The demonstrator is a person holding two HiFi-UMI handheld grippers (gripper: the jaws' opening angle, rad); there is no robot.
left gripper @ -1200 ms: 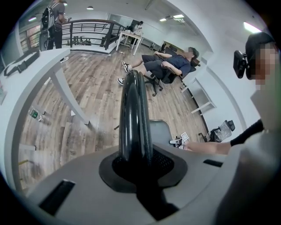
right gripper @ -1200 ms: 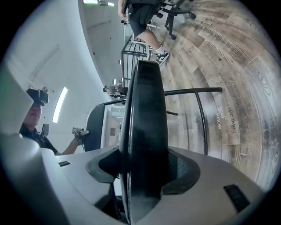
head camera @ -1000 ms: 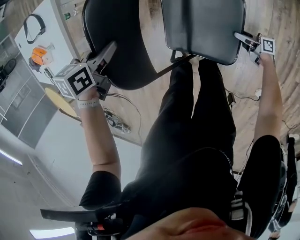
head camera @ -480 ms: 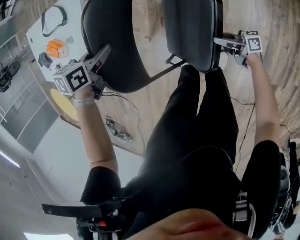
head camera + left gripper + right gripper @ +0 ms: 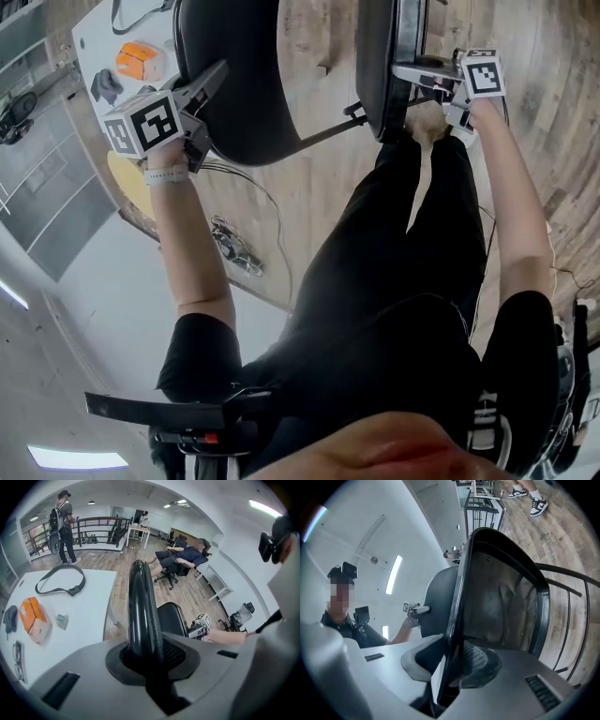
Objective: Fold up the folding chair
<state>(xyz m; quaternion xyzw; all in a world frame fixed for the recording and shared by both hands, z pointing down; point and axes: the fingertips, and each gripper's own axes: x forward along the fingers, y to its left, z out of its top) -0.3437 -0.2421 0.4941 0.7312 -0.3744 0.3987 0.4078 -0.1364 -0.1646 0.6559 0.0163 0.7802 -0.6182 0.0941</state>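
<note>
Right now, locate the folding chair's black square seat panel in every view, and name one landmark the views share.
Head view: seat panel at the top, right of centre, seen edge-on.
Left gripper view: near the centre, just right of the backrest's near rim.
Right gripper view: fills the middle, underside showing.
Shared landmark: the black rounded backrest.

Wood-plank floor (image 5: 98,557), a white table (image 5: 79,616) near — black railing (image 5: 96,527) and strip ceiling lights (image 5: 265,509) beyond.
</note>
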